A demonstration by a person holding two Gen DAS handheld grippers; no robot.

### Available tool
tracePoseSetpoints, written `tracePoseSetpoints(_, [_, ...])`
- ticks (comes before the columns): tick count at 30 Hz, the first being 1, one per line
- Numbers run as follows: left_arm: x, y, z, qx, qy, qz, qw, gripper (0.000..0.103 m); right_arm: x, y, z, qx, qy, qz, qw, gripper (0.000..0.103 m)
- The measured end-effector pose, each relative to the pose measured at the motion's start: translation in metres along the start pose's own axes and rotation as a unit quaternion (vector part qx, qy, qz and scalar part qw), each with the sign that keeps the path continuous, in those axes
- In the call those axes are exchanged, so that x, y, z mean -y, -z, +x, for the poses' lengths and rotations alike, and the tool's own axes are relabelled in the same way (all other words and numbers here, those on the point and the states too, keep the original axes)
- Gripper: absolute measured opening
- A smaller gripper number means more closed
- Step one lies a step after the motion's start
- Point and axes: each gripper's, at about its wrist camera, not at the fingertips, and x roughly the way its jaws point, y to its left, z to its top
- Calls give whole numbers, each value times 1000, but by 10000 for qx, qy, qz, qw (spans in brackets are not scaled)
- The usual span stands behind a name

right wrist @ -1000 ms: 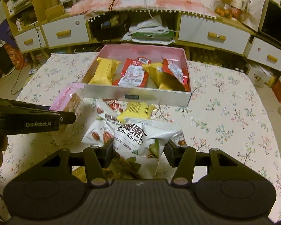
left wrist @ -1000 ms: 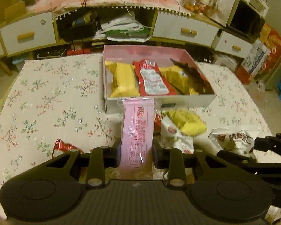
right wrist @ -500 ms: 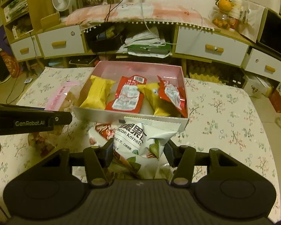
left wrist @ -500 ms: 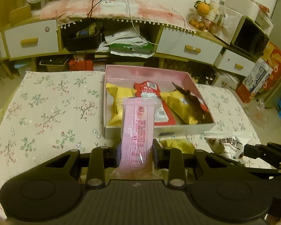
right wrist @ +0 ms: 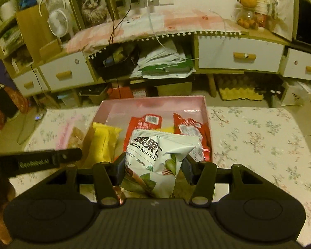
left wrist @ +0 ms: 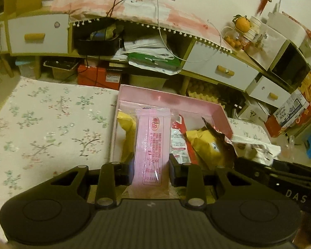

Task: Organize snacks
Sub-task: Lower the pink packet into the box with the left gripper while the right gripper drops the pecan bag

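Note:
My left gripper [left wrist: 151,173] is shut on a long pink snack packet [left wrist: 151,145] that stands upright between its fingers, over the near left part of the pink box [left wrist: 168,99]. My right gripper [right wrist: 153,169] is shut on a white pecan kernels bag [right wrist: 157,157], held above the near edge of the same pink box [right wrist: 155,103]. Inside the box lie a yellow packet [right wrist: 103,143], red packets [right wrist: 147,122] and another yellow one [left wrist: 207,145]. The white bag [left wrist: 257,147] and the right gripper's dark body show at the right of the left wrist view.
The box sits on a table with a floral cloth [left wrist: 47,128]. Behind it stands a low cabinet with white drawers [right wrist: 238,56], papers and cables. The left gripper's black arm [right wrist: 41,161] crosses the left side of the right wrist view, with the pink packet [right wrist: 70,134] beyond it.
Both grippers have moved forward with their packets, from above the loose snacks on the cloth to over the box. The loose snacks on the table have dropped out of view.

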Motion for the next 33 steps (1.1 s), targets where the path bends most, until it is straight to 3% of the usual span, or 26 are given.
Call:
tracePoseSetpoints(7, [9, -4, 22, 60, -84, 49, 9999, 36, -13, -5, 28, -115, -203, -247, 9994, 50])
tracePoseSetpoints(11, [6, -6, 31, 54, -20, -34, 10000, 37, -6, -9, 36, -176, -254, -66, 9995, 51])
tracePoseSetpoints(13, [6, -6, 32, 81, -54, 0, 10000, 39, -4, -9, 37, -174, -308, -58, 9994, 52])
tracePoseSetpoints(14, [7, -7, 31, 96, -70, 2, 9999, 46, -4, -8, 37, -165, -325, -65, 9993, 54])
tracePoseSetpoints(15, [7, -8, 30, 98, -69, -3, 9999, 55, -4, -9, 37, -153, -310, -52, 9994, 55])
tracePoseSetpoints(17, [7, -9, 25, 149, -63, 34, 9999, 62, -2, -10, 32, -60, -216, -8, 9997, 58])
tracePoseSetpoints(23, [1, -14, 4, 253, -75, 61, 9996, 64, 9, -18, 10, 97, -319, 307, 9990, 58])
tracePoseSetpoints(33, [-18, -7, -30, 134, -248, -98, 9996, 66, 14, -12, -21, 35, -206, 48, 9998, 58])
